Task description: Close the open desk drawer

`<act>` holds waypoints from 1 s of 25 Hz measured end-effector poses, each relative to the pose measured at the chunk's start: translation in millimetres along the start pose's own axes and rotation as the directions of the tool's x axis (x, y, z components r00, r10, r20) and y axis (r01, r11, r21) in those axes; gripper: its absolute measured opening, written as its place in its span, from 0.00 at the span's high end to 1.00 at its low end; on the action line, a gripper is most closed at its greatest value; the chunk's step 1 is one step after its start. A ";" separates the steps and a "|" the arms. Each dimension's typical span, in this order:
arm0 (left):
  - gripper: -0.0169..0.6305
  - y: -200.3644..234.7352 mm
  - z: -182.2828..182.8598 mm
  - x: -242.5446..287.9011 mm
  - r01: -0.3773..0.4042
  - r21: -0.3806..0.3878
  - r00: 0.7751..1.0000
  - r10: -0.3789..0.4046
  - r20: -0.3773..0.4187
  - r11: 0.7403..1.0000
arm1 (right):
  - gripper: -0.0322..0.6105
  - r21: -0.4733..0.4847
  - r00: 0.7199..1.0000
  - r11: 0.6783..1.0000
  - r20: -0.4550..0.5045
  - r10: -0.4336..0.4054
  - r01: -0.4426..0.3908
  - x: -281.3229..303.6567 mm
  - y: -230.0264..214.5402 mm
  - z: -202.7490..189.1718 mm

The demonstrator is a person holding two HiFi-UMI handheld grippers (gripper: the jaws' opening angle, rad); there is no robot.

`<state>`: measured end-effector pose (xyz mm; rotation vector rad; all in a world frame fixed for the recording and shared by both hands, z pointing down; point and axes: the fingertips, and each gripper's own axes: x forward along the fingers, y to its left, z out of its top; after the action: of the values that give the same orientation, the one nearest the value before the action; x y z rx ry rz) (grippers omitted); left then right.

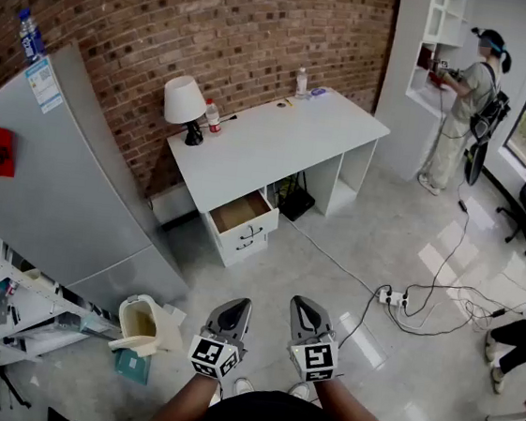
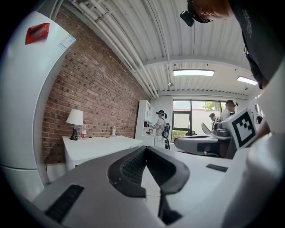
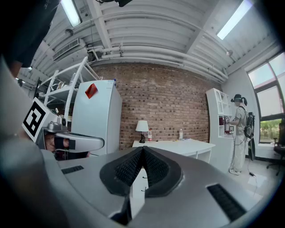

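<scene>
A white desk (image 1: 281, 131) stands against the brick wall. Its top drawer (image 1: 241, 214) is pulled out, and its wooden inside shows. Both grippers are low in the head view, well short of the desk and pointing toward it. My left gripper (image 1: 236, 306) is shut with nothing between its jaws. My right gripper (image 1: 304, 306) is shut and empty too. In the left gripper view the left gripper (image 2: 145, 149) has its tips together, and the desk (image 2: 100, 144) lies beyond. In the right gripper view the right gripper (image 3: 142, 149) has its tips meeting over the drawer unit (image 3: 139, 187).
A large grey fridge (image 1: 59, 182) stands left of the desk. A lamp (image 1: 185, 103) and bottles sit on the desktop. A bin (image 1: 141, 325) is near my left foot. A power strip with cables (image 1: 392, 297) lies on the floor at right. A person (image 1: 469, 96) stands at the far shelves.
</scene>
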<state>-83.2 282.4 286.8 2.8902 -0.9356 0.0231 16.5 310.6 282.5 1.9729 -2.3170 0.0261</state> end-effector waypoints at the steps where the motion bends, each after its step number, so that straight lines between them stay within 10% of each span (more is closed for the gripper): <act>1: 0.96 4.6 1.4 -1.9 -0.004 -0.003 1.000 0.004 0.003 1.000 | 0.91 0.000 1.000 1.000 -0.001 0.004 -0.004 2.7 2.6 1.2; 25: 0.96 60.9 5.5 -47.7 -0.053 -0.012 0.998 0.053 0.016 0.999 | 0.91 0.032 0.999 0.998 -0.005 -0.048 0.048 16.3 46.5 5.8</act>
<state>-157.6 260.6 284.8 2.8588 -1.0113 -0.0025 -32.2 301.6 280.4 2.0413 -2.2795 0.0637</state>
